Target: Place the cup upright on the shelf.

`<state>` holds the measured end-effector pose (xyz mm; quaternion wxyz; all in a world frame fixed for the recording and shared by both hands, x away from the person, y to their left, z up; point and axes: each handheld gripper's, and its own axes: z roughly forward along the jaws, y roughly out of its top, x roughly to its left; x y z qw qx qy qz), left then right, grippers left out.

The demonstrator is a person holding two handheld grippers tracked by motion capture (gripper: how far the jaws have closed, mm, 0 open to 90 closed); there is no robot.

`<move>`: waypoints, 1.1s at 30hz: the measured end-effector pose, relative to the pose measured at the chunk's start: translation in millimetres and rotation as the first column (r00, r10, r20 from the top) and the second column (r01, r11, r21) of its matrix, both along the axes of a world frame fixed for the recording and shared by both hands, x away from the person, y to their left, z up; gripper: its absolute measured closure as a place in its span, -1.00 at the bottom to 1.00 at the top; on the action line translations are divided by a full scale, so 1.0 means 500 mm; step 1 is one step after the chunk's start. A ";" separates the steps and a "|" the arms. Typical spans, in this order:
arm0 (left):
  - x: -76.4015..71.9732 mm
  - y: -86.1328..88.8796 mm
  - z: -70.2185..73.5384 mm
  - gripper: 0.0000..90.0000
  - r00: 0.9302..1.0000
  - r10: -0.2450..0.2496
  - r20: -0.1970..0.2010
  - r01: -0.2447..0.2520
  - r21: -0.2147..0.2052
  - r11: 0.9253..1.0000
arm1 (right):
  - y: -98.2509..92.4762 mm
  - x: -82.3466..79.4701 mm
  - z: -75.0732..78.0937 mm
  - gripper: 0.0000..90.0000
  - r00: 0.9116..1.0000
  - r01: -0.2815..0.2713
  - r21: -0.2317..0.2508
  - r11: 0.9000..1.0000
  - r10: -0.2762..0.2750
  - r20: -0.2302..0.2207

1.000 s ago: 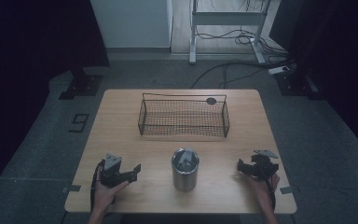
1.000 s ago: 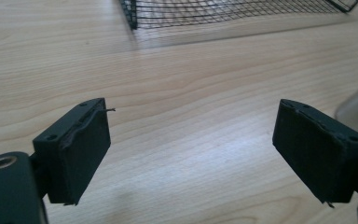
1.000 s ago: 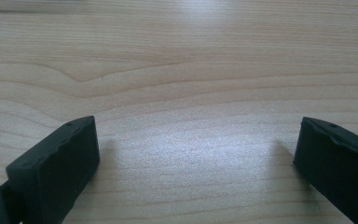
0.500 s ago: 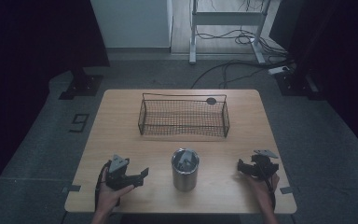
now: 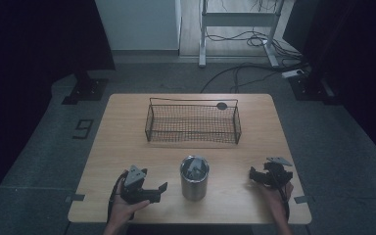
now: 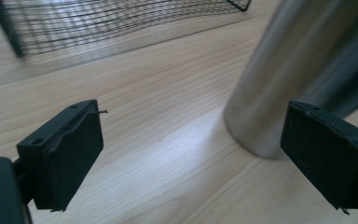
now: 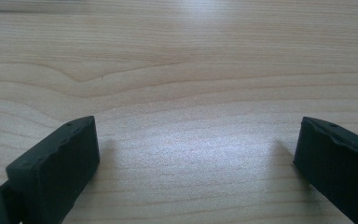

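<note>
Left gripper [image 5: 160,190] sitting wide open and empty at lower left, pointing at steel cup [image 5: 194,177] at lower center; right gripper [image 5: 252,176] sitting wide open, empty, lower right.

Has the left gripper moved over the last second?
Yes. The left gripper, jaws open, has swung right toward the upright steel cylindrical cup, which stands unmoved on the wooden table.

Cup [image 5: 194,177] contents too dim.

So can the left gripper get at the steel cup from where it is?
Probably yes: the left gripper is open and pointing at the steel cup, with bare table between them and nothing blocking.
</note>
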<state>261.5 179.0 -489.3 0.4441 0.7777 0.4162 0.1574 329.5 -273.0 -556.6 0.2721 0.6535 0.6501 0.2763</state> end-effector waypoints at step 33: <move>-0.013 -0.131 0.020 -0.97 0.989 -0.145 0.018 0.145 -0.014 0.989 | -0.001 0.000 0.000 -1.00 1.000 0.004 -0.002 1.000 -0.004 0.000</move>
